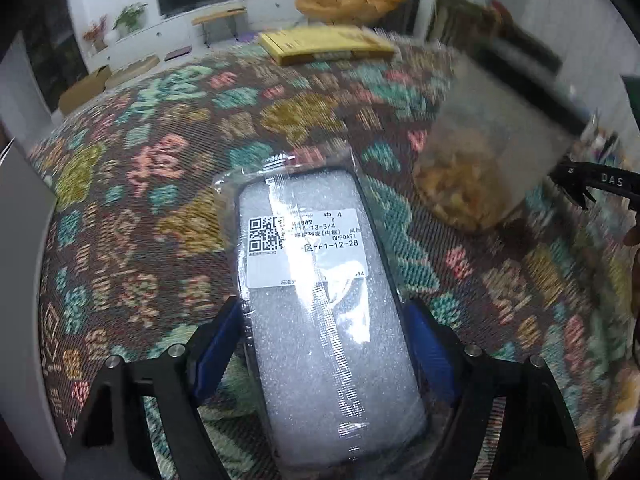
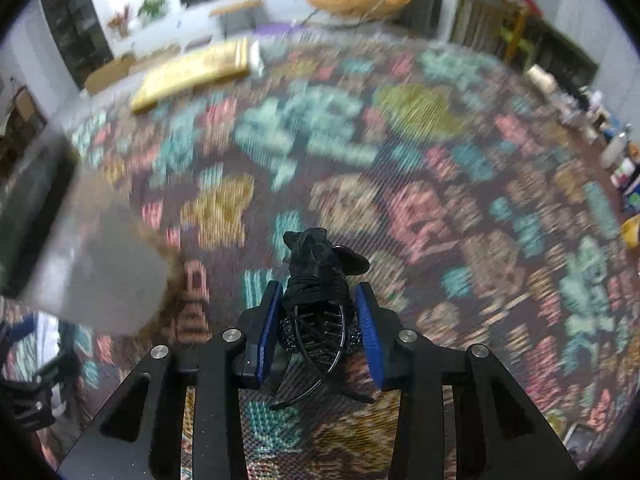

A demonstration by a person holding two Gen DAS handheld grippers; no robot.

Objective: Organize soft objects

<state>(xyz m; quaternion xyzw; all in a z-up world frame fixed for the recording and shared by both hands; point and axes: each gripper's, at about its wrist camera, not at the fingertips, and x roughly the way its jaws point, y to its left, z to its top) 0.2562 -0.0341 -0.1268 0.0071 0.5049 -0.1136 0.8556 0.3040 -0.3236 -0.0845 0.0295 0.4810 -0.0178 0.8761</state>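
A foam-padded packet in clear plastic (image 1: pixel 320 300), with a white barcode label (image 1: pixel 304 252), lies on the patterned tablecloth (image 1: pixel 160 168). My left gripper (image 1: pixel 324 316) stands over its near half, and both blue pads (image 1: pixel 222 344) touch the packet's long sides. In the right wrist view, my right gripper (image 2: pixel 318 292) is shut on a black hair claw clip with a black fabric bow (image 2: pixel 316 280). The clip hangs above the blurred tablecloth (image 2: pixel 400 184).
A translucent tub with yellowish contents (image 1: pixel 484 152) stands right of the packet, and shows at the left in the right wrist view (image 2: pixel 100 268). A flat yellow box (image 1: pixel 324 42) lies at the table's far edge. Bottles and small items (image 2: pixel 616 152) line the right side.
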